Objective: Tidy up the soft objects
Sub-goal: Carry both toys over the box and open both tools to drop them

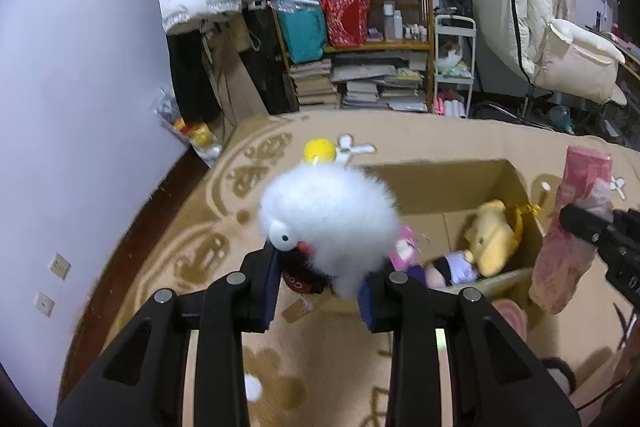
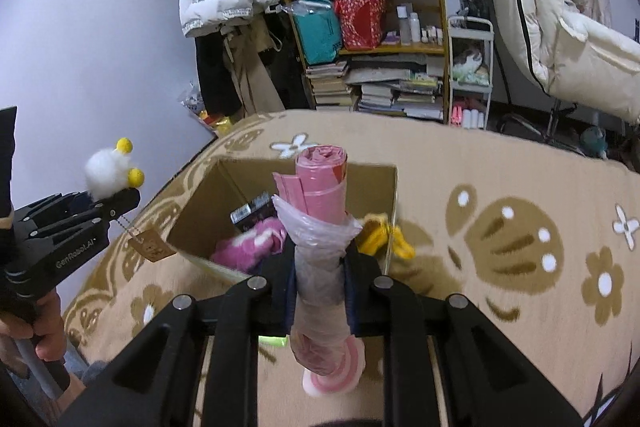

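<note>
The left gripper (image 1: 320,291) is clamped on a fluffy white plush toy (image 1: 328,219) with yellow pom-poms, held in the air just beside the near-left edge of the open cardboard box (image 1: 452,187) that stands on the patterned rug (image 2: 500,187). The right gripper (image 2: 319,291) is closed around a pink roll wrapped in clear plastic (image 2: 320,219), upright, over the box's near rim.

Inside the box lie a yellow plush bear (image 1: 494,239), a small doll in purple (image 1: 452,269) and a pink fuzzy item (image 2: 252,247), so the step in hand is likely dropping both held items in.

To do it well, each gripper should move fully over the opening before releasing; the white plush looks short of the rim, and its paper tag on a bead chain (image 2: 150,247) dangles outside the box and could catch on the cardboard edge. The roll is best lowered into the free space toward the far wall, laid flat rather than dropped upright, since it seems stiff enough to tip out. One release at a time keeps the grippers apart.
</note>
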A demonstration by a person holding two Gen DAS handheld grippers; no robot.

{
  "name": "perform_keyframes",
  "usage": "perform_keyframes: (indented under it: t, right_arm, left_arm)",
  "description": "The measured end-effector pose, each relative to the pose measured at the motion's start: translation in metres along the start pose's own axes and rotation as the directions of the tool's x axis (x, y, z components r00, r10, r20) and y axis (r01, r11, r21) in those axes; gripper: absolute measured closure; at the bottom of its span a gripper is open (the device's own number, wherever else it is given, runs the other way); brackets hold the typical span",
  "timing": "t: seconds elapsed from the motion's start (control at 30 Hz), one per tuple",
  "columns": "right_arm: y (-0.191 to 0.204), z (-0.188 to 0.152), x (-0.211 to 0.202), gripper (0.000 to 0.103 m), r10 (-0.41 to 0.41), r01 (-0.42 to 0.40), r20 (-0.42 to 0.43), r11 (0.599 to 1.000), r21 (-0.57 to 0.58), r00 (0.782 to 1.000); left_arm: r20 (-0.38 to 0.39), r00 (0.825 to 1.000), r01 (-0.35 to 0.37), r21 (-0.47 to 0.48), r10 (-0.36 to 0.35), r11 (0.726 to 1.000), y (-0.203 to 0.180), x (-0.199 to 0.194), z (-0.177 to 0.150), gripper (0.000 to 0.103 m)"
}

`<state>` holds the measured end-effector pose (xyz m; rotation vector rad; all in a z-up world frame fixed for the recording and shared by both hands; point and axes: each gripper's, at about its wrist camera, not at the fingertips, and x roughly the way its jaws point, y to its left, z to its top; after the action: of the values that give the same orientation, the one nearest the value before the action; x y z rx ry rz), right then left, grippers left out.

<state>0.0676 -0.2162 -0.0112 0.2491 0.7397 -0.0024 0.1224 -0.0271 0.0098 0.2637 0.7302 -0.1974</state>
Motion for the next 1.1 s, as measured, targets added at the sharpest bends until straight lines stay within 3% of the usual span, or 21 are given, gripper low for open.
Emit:
perform_keyframes:
  t: [0.23, 0.43, 0.77, 1.1]
  right_arm:
    - [0.006, 0.027, 0.013, 0.083, 0.012, -0.011, 0.03, 0.999, -0.035, 0.999]
    - [0.015, 0.042, 0.036, 0.083, 0.02, -0.018, 0.026, 0.998, -0.053, 0.999]
    - [0.024, 0.034, 0.071, 0.083, 0.04, -0.041, -0.027, 0.998, -0.051, 0.999]
    - [0.019, 0.028, 0.087, 0.08, 0.029, -0.034, -0.1, 0.998, -0.046, 0.995]
  left_arm:
    - [0.051, 0.999, -0.004, -0.015, 0.005, 1.0, 0.007, 0.012, 0.02, 0.072]
    - [0.017, 1.0, -0.014, 0.011, 0.014, 1.0, 0.0, 0.033, 0.023, 0.072]
    - [-0.013, 0.997, 0.072, -0.009, -0.072, 0.997, -0.01, 0.062, 0.018, 0.071]
    - [-0.065, 0.994, 0.087, 0.014, -0.085, 0.996, -0.017, 0.082, 0.011, 0.068]
